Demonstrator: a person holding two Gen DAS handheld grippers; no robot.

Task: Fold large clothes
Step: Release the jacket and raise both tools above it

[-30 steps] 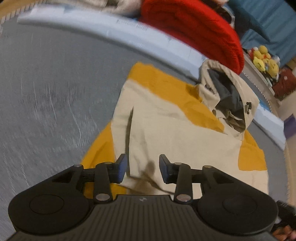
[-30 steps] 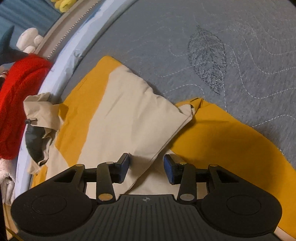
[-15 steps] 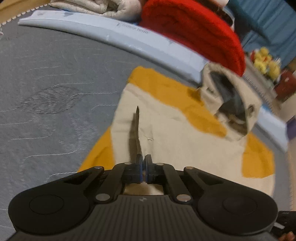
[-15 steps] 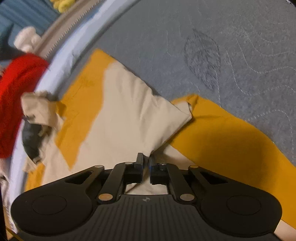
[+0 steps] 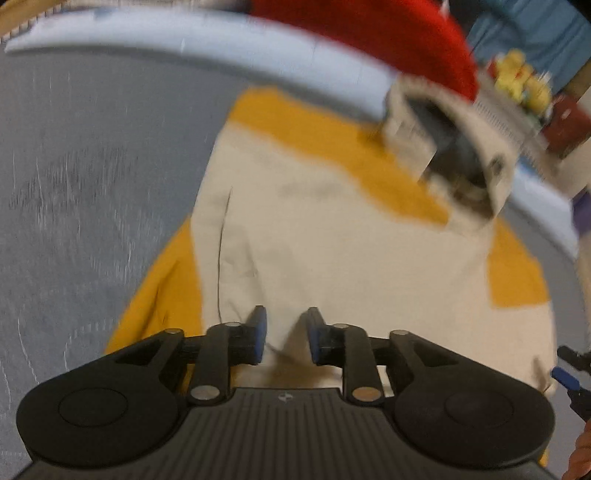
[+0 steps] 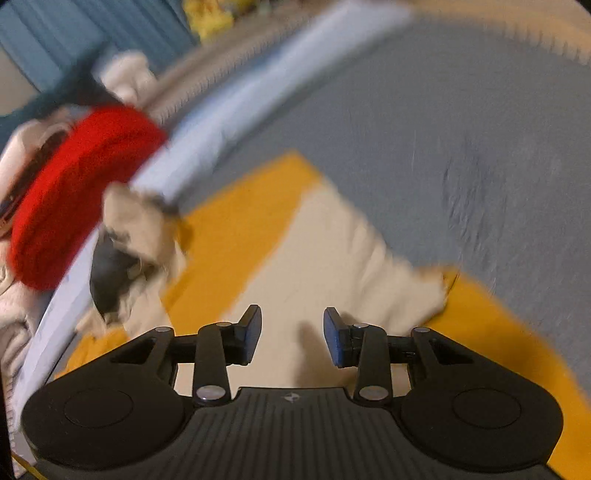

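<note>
A beige and mustard-yellow hooded jacket (image 5: 332, 236) lies flat on the grey quilted bed, its hood (image 5: 450, 155) toward the far edge. It also shows in the right wrist view (image 6: 314, 251), hood (image 6: 136, 236) at the left. My left gripper (image 5: 284, 332) is open and empty, just above the beige fabric near the jacket's near edge. My right gripper (image 6: 291, 336) is open and empty over the beige panel, beside a folded sleeve end (image 6: 436, 291). Both views are motion-blurred.
A red knit bundle (image 5: 369, 33) and pale blue bed edge (image 5: 184, 44) lie beyond the jacket. Yellow plush toys (image 5: 521, 81) sit at the far right. Grey quilt (image 5: 74, 184) spreads to the left. The red bundle (image 6: 74, 184) shows in the right view.
Both grippers were shut on jacket fabric half a second ago; both are now open and the fabric lies flat. Both cameras have pulled back and are moving.
</note>
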